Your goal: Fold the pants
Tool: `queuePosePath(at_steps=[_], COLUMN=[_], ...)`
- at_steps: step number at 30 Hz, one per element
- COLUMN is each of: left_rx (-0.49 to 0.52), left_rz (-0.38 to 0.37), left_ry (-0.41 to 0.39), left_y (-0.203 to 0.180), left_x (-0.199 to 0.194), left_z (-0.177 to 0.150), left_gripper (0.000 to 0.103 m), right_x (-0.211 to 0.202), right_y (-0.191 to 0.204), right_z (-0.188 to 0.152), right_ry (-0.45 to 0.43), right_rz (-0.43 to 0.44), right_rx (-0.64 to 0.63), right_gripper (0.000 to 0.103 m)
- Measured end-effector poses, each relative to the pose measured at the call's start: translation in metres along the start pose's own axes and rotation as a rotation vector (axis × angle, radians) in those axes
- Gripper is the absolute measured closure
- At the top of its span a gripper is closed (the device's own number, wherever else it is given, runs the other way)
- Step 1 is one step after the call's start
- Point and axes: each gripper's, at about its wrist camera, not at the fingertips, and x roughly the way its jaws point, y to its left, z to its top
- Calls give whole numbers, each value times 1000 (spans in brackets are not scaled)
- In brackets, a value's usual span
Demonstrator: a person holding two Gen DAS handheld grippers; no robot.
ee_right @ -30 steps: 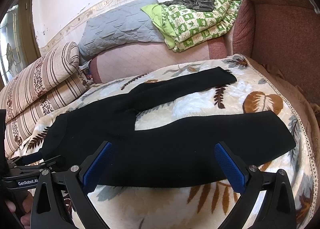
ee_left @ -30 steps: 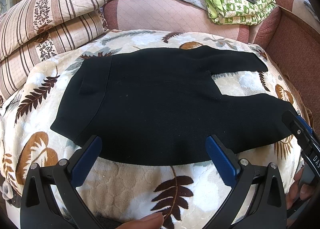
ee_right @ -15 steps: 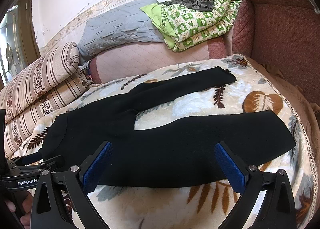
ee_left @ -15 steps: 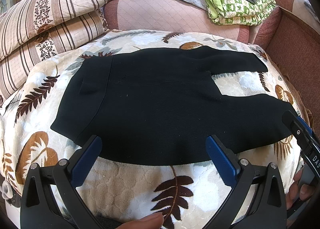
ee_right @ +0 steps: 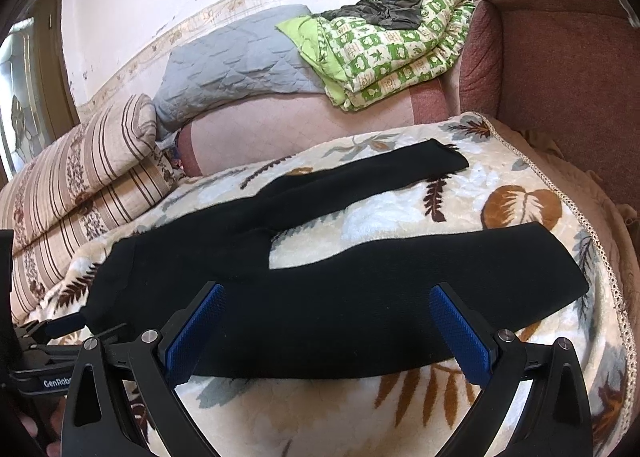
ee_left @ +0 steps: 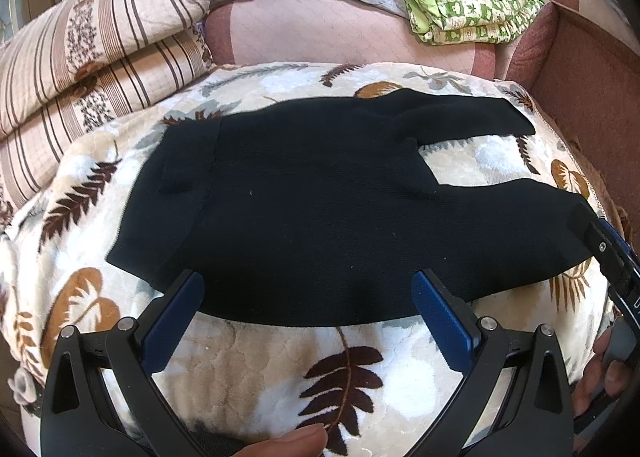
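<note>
We've got the black pants [ee_left: 320,209] laid out flat on the leaf-print blanket [ee_left: 256,369], waistband to the left, both legs running off to the right and split apart in a V. Our left gripper [ee_left: 308,321] hangs over the near edge of the pants around the seat, spread wide, nothing between its blue pads. Our right gripper [ee_right: 328,333] is over the near leg, also wide open and holding nothing. Far side: a striped quilt [ee_left: 88,57] on the left, a grey quilt [ee_right: 240,57] in the middle, a green checked blanket [ee_right: 392,53] on the right.
</note>
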Motion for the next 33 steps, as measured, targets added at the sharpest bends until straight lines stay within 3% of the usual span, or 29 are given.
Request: queuePosePath(at_steps=[7,9,13,16,20,23,30,33], left_rx=[-31,-106,-166,-147,-83,-130,-217,-285], left_rz=[20,-64,-141,-189,-324,-357,-357,-421], left_ry=[25,31,46,62,90,168,112,102], left_y=[0,12,29,37,44,62,109,132], left_x=[-58,-80,-95,-81,-46,-15,3,14], left_z=[28,39,51,55,46,26,-19,-33], left_gripper=[0,0,0,0,0,0,0,0], right_x=[-19,-25,-40,-50,-53,-50,-41,-41], right_y=[-16,-16,-21,-30,-50,-58,-53,-52], right_z=[7,9,9,8,9,9,8,9], right_ry=[-61,-75,-99,-111,-118,-108,-77,-80], right_rz=[-21,-52,-46,-27,9,13,29,29], right_rx=[71,62,50,68,151,173,152,158], right_gripper=[1,1,1,1,1,1,1,1])
